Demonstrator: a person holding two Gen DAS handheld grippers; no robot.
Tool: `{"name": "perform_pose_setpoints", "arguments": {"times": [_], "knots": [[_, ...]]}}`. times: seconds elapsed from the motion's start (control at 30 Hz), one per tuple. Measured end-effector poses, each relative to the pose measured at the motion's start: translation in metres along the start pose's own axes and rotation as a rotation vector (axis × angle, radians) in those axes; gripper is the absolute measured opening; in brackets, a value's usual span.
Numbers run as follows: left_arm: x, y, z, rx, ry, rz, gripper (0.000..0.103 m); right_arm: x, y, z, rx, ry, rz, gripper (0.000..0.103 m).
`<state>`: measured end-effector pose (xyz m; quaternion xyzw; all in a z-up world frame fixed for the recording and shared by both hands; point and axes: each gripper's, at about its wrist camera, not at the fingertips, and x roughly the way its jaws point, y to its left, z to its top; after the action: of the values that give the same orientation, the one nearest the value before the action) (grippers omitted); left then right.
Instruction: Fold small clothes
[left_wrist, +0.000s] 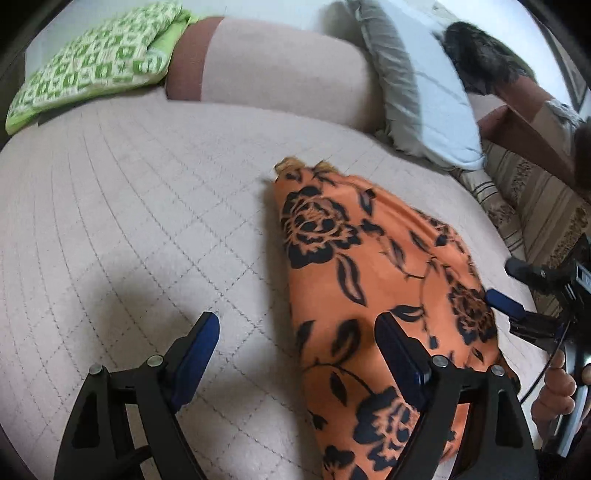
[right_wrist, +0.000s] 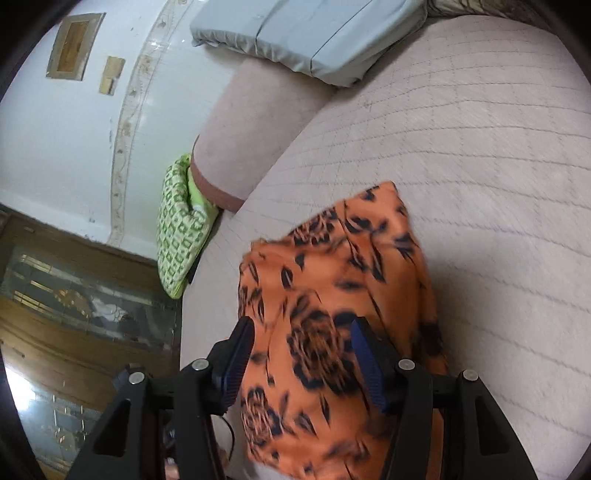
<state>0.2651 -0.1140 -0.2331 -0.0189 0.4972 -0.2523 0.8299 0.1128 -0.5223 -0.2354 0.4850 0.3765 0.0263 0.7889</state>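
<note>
An orange garment with black roses (left_wrist: 373, 295) lies on the quilted pink bed cover (left_wrist: 147, 206), folded into a long shape. My left gripper (left_wrist: 295, 343) is open and empty above the garment's left edge, one blue pad over the bed, the other over the cloth. My right gripper (right_wrist: 301, 354) is open, with its jaws wide over the garment (right_wrist: 332, 295). It also shows in the left wrist view (left_wrist: 517, 291) at the garment's right edge, held by a hand (left_wrist: 557, 387).
A green-and-white patterned pillow (left_wrist: 92, 70) lies at the far left beside a pink bolster (left_wrist: 273, 77). A grey-white pillow (left_wrist: 421, 85) leans at the back right. A striped bedsheet (left_wrist: 535, 206) borders the right. The bed edge drops to a wooden cabinet (right_wrist: 74, 314).
</note>
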Motion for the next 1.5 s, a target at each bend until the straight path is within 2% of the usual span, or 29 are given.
{"name": "perform_pose_setpoints", "arguments": {"times": [0.1,0.2,0.3,0.37,0.43,0.53,0.83,0.9,1.0,1.1,1.17,1.4,1.5], "knots": [[0.012,0.001,0.002,0.002,0.021,0.007,0.087,0.033,0.006,0.005,-0.002,0.059,-0.061,0.059],[0.014,0.0,0.006,0.011,0.016,0.002,0.087,0.046,0.018,0.006,-0.036,0.063,-0.103,0.059],[0.004,-0.002,0.011,0.019,-0.031,-0.007,0.087,0.044,0.029,0.008,-0.065,0.035,-0.048,0.058],[0.003,-0.009,0.012,0.058,-0.041,0.006,0.087,0.046,0.031,0.008,-0.076,0.035,-0.028,0.058],[0.006,-0.017,0.01,0.096,-0.044,0.033,0.087,0.052,0.034,0.006,-0.085,0.045,-0.04,0.058],[0.012,-0.024,0.006,0.132,-0.033,0.062,0.087,0.061,0.032,0.002,-0.1,0.064,-0.108,0.058],[0.011,-0.026,0.005,0.144,-0.043,0.078,0.087,0.062,0.04,0.011,-0.08,0.023,-0.059,0.058],[0.012,-0.027,0.005,0.146,-0.043,0.081,0.087,0.071,0.047,0.016,-0.101,0.02,-0.075,0.056],[0.014,-0.027,0.006,0.143,-0.039,0.079,0.087,0.087,0.051,0.028,-0.121,0.015,-0.112,0.042],[0.015,-0.027,0.007,0.148,-0.037,0.081,0.087,0.108,0.045,0.041,-0.106,0.05,-0.145,0.037],[0.017,-0.027,0.007,0.149,-0.036,0.083,0.087,0.121,0.038,0.048,-0.094,0.076,-0.189,0.027],[0.019,-0.027,0.007,0.144,-0.033,0.083,0.087,0.132,0.039,0.056,-0.111,0.065,-0.22,0.027],[0.016,-0.021,0.01,0.117,-0.025,0.064,0.087,0.122,0.047,0.054,-0.115,0.046,-0.177,0.031]]}}
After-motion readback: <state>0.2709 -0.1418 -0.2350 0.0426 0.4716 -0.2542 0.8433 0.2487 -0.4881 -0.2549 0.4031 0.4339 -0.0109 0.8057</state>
